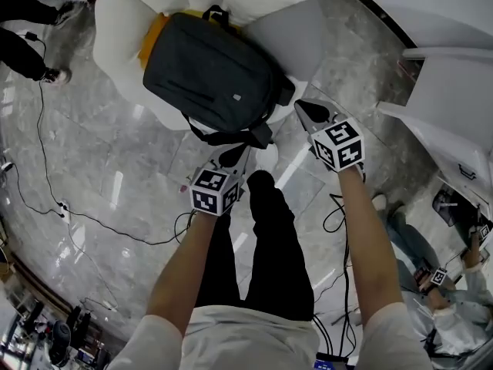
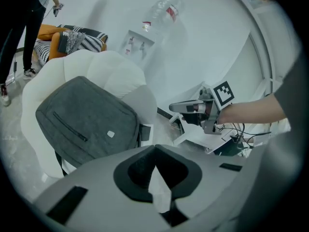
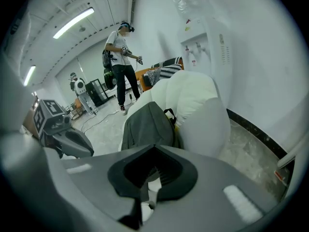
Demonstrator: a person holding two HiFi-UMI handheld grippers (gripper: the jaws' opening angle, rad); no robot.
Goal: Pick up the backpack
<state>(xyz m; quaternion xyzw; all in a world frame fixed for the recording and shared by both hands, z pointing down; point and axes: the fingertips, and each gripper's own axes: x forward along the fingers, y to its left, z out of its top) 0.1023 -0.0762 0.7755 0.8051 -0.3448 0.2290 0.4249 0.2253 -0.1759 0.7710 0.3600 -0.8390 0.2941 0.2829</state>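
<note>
On the seat of a white padded armchair (image 1: 123, 21): a dark grey fabric backpack (image 1: 212, 72), propped against the backrest, front panel and its small pale tag (image 1: 236, 96) facing up. Long axis slanted in the head view, far left to near right. Black carry loop (image 1: 216, 11) at the far edge, black straps (image 1: 231, 136) spilling off the near edge.

Near those straps, apart from the bag: left gripper (image 1: 231, 156), grey jaws pressed together on nothing. Likewise right gripper (image 1: 312, 112), off the bag's near right corner, closed and empty.

Only in the head view: the hanging straps and the glossy marble floor (image 1: 100, 176) below them. Only in the right gripper view: the bag rising tall from seat to backrest, and a standing person (image 3: 120, 57) beyond. Only in the left gripper view: a diagonal zip (image 2: 70, 126) across the panel.
</note>
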